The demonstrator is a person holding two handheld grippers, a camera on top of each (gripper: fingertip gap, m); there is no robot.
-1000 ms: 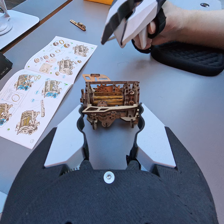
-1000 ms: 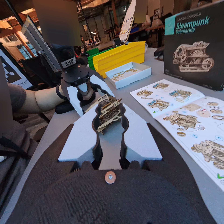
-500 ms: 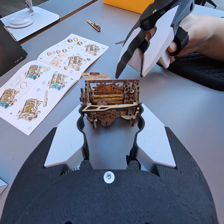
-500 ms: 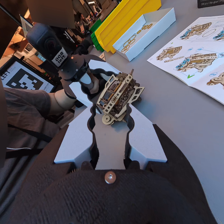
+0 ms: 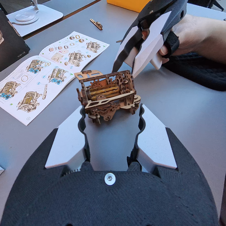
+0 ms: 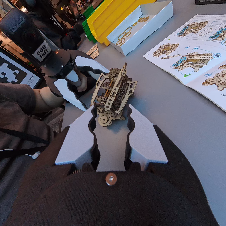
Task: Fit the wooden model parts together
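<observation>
While the wooden model (image 5: 106,96) sits on the grey table (image 5: 171,110), the left gripper (image 5: 111,108) no longer clamps it as it did half a second ago: its fingers now stand spread, the left tip just beside one corner of the frame and the right tip apart from it. The model has turned slightly and looks tilted, resting on its own lower parts. Meanwhile the right gripper (image 6: 111,110) has come down close, and its jaws are spread on either side of the model's near end, not yet pressing it as far as I can tell. This looks like a handover of the hold from one tool to the other. A loose wooden strip (image 5: 96,24) lies well apart beyond the open instruction booklet (image 5: 51,68), so the next fitting step probably waits on a firm grip here.
</observation>
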